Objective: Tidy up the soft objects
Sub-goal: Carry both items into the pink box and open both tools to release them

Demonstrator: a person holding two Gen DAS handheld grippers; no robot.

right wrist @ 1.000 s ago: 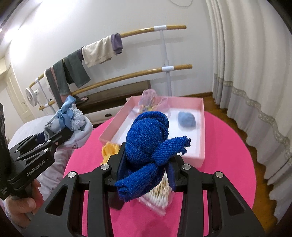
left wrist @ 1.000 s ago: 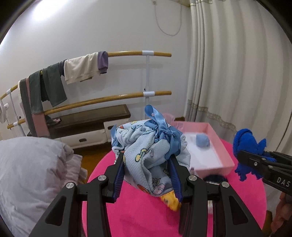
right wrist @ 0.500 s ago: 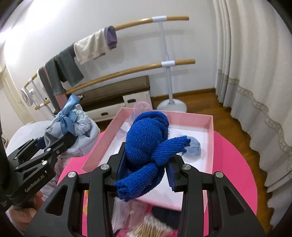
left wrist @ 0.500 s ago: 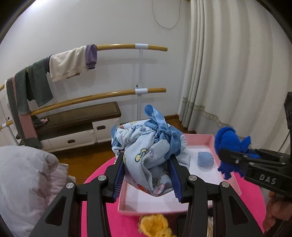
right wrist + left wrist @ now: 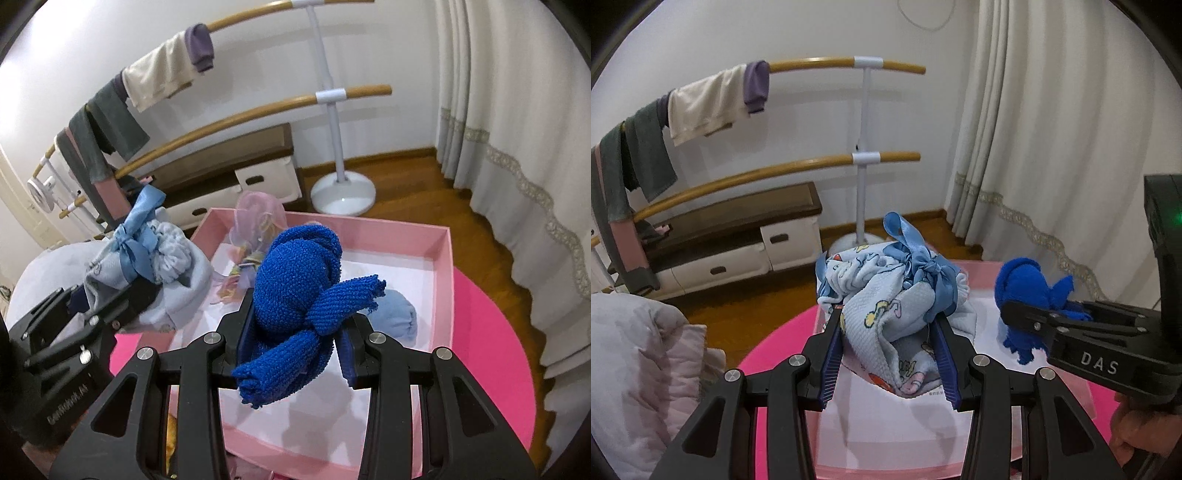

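At lower centre of the left wrist view, the left gripper [image 5: 890,354] pinched a pale blue printed cloth bundle [image 5: 886,314] between its pads, bundle upright, its blue ribbon bow [image 5: 916,258] pointing toward the top of the frame. At lower centre of the right wrist view, the right gripper [image 5: 295,343] clamped a knotted royal-blue towel [image 5: 299,291], long axis running lower left to upper right, loose end pointing right. Both hung over the pink tray [image 5: 443,280] on the magenta round table [image 5: 487,354]. Inside the tray: a light blue rolled item [image 5: 397,315], right of centre; a sheer pink pouch [image 5: 258,218], far left corner. Beyond: wooden rail rack [image 5: 258,110] with hung garments; cream curtain [image 5: 517,110], right.
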